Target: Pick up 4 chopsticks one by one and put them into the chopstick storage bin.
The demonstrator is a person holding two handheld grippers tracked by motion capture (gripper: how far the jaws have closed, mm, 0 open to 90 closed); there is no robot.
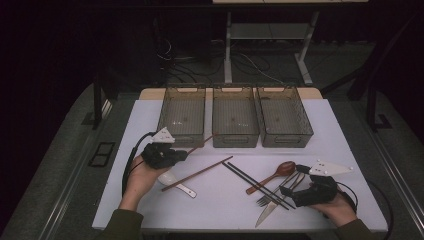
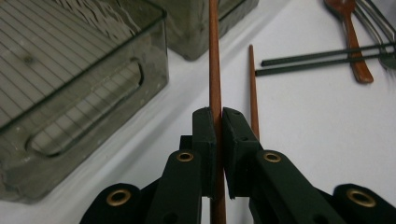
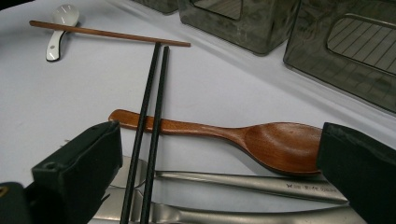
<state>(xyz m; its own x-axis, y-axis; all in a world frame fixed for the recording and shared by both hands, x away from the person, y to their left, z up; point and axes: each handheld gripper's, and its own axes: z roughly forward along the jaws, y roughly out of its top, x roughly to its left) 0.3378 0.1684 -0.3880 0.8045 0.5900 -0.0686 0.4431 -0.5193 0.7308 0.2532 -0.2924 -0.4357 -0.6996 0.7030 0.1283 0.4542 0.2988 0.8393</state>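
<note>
High view: black chopsticks (image 1: 257, 184) across wooden spoon (image 1: 274, 175), fork (image 1: 280, 191)

A dim room is seen around the white table (image 1: 320, 120). Behind the table, grey carpet (image 1: 345, 65) is crossed by loose cables (image 1: 172, 57), and a second table's white legs (image 1: 228, 50) are planted.

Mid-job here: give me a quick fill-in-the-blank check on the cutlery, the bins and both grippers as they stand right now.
1. The left gripper is shut on a brown ____.
2. The black chopsticks lie across the handle of the wooden ____.
3. The right gripper has its jaws ____.
4. At the far side of the table stand ____ clear bins.

Missing words: chopstick; spoon; open; three
</note>
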